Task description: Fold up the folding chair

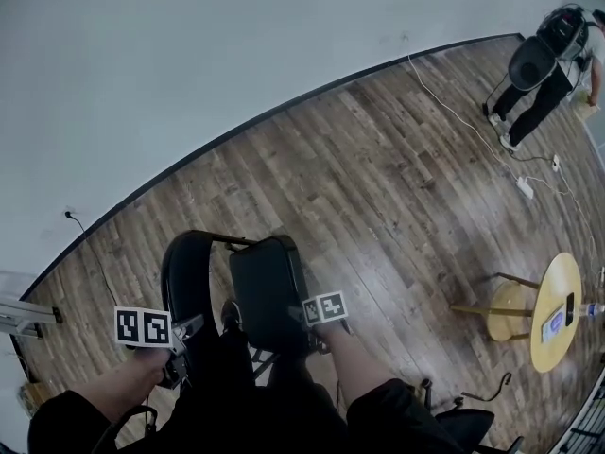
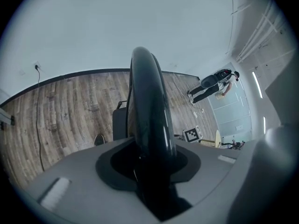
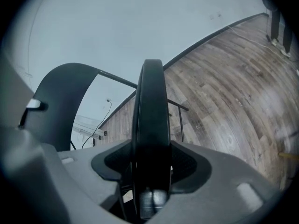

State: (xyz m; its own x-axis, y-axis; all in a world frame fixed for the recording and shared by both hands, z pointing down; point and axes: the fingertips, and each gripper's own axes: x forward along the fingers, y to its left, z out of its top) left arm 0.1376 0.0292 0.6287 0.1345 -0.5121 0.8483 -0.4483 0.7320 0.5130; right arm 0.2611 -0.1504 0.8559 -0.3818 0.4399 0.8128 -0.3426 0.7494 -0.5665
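Note:
A black folding chair stands on the wooden floor right in front of me, its curved backrest point(image 1: 186, 265) to the left and its seat panel point(image 1: 269, 291) tipped up beside it. My left gripper point(image 1: 185, 337) is shut on the backrest's edge point(image 2: 147, 111), which fills the gap between the jaws point(image 2: 149, 160). On the right, my right gripper point(image 1: 319, 337) is shut on the seat's edge point(image 3: 150, 120), gripped between the jaws point(image 3: 150, 169). From there the backrest point(image 3: 63, 101) rises at the left. The seat point(image 2: 120, 122) shows behind the backrest in the left gripper view.
A round yellow table point(image 1: 556, 312) and a wooden stool point(image 1: 506, 310) stand at the right. A person point(image 1: 548, 64) stands far right by a white floor cable point(image 1: 463, 121). A dark chair base point(image 1: 463, 416) is near my right arm. The white wall curves behind.

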